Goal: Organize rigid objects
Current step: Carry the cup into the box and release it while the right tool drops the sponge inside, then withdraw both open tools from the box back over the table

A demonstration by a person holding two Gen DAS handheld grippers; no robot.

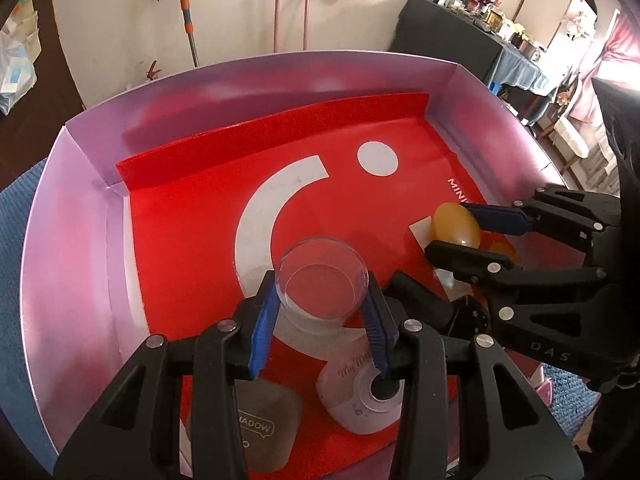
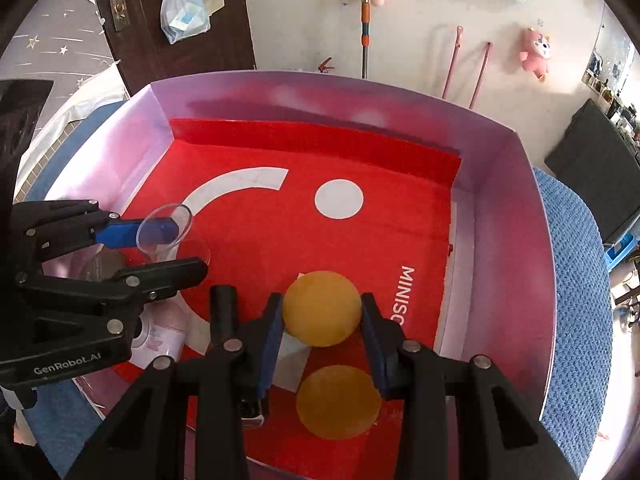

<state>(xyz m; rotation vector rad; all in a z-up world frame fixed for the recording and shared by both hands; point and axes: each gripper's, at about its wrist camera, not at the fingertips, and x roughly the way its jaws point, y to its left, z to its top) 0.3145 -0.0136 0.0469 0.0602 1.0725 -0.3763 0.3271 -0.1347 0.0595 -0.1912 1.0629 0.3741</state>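
the left tool [image 1: 322, 308] grips a clear glass cup [image 1: 323, 280], with one blue pad [image 1: 264, 322] on each side of its wall. the cup is inside the box [image 1: 72, 208], above the red liner [image 1: 192, 240] that covers the bottom, over the white curved mark [image 1: 276, 196]. whether the cup stands on the liner or is lifted a little, i cannot tell. in the right wrist view the same cup [image 2: 170, 232] looks tilted between the fingers of the left tool [image 2: 188, 246].

the right tool [image 2: 322, 312] is closed on an orange half shell [image 2: 322, 308], its pads touching the left and right sides of the shell. a second orange half shell [image 2: 338, 400] lies on the liner just below the first one, near the front wall of the box. in the left wrist view the held shell [image 1: 456, 226] is at the right side of the box, close to the white letters.

a small white toy camera [image 1: 356, 396] lies on the liner under the left tool, and a grey case [image 1: 268, 432] lies beside it, to the left. the box sits on a blue mat [image 2: 576, 280].
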